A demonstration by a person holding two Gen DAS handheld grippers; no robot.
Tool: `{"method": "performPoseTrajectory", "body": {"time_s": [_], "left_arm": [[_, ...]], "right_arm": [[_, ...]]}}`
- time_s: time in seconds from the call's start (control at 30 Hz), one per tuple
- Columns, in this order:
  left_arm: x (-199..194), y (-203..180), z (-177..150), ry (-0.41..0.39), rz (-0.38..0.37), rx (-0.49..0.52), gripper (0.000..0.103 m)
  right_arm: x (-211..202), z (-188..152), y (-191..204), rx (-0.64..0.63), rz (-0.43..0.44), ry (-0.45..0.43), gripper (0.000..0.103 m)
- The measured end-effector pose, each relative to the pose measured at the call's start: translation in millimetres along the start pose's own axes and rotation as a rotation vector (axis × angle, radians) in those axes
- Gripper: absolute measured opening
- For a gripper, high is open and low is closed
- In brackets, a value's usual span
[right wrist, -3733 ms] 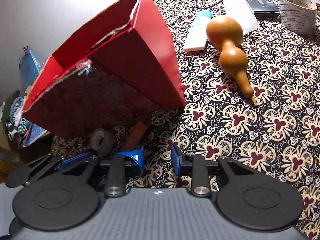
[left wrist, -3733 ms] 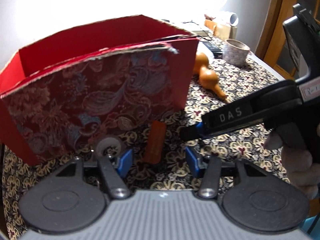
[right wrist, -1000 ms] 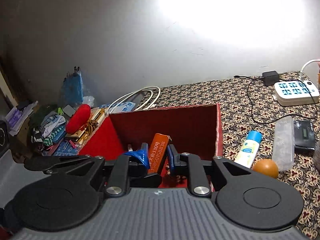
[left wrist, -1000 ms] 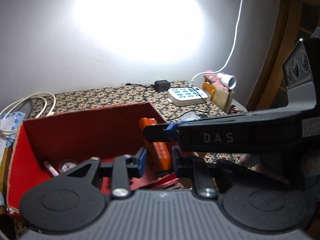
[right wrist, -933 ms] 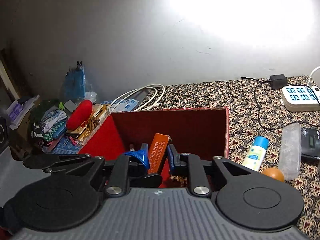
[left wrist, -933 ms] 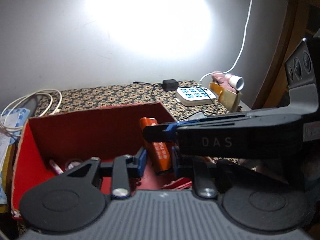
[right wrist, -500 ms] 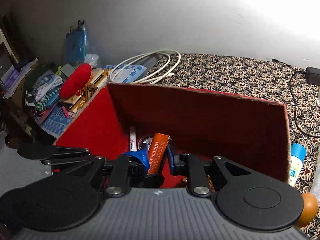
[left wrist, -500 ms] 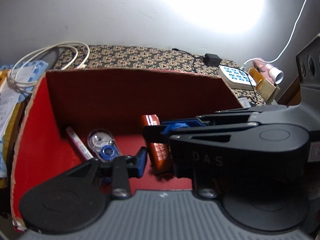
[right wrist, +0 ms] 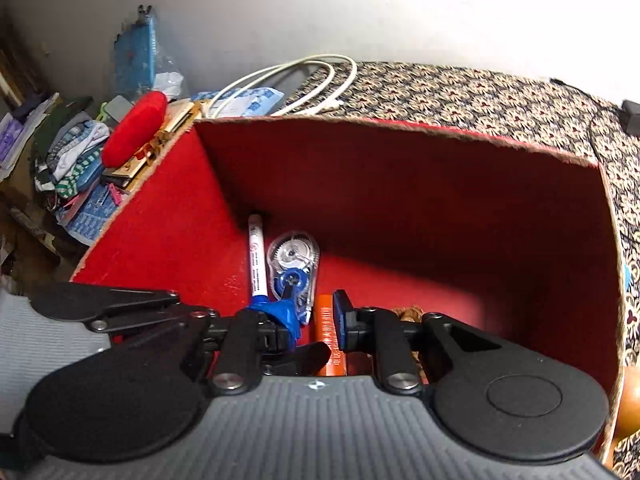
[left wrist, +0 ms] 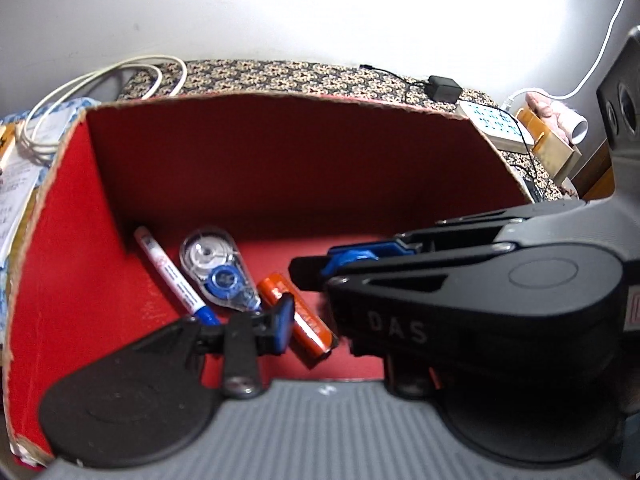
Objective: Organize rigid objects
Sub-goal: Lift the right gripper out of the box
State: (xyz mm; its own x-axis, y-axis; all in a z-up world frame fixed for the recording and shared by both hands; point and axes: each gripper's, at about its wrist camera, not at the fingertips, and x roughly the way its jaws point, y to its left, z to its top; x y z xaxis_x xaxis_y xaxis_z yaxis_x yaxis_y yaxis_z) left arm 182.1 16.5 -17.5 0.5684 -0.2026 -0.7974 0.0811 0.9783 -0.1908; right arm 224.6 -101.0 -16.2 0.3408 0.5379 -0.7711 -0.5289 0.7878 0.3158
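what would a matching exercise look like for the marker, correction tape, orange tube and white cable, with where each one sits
Things:
1. marker
2. correction tape
3. orange tube
4. white cable

Places:
a. outside the red box, behind its back left corner
b. on the box floor, middle one of three items
c. on the box floor along the left wall, one end in the corner
d. on the box floor, rightmost of three items

Pairs: 1-c, 2-b, 3-d, 4-a
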Motion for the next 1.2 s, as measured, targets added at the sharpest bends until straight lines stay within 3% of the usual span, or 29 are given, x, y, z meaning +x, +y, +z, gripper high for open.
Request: {"method": "performPoseTrajectory", "body": {"time_s": [0.2, 0.6, 0.8, 1.2], "left_arm": [[1, 0, 0, -0.01, 0.02, -0.007, 0.018], [-5, -13, -5, -0.006, 0.156, 0.035, 0.019], [-21, -16, -11, -0.018, 0.22, 0.031, 0.019], [-63, -30, -26, -0.09, 0.307, 0.057, 0.02]], "right_arm": [[-1, 0, 1, 0.002, -0.012, -0.031, 0.0], [-6, -4, -2, 0.054, -0.049, -0.076, 0.0], [-15, -9, -1, 0.058, -0.095, -0.112, 0.001], [-58, -36, 10, 0.132, -0.099, -0.216, 0.001]]}}
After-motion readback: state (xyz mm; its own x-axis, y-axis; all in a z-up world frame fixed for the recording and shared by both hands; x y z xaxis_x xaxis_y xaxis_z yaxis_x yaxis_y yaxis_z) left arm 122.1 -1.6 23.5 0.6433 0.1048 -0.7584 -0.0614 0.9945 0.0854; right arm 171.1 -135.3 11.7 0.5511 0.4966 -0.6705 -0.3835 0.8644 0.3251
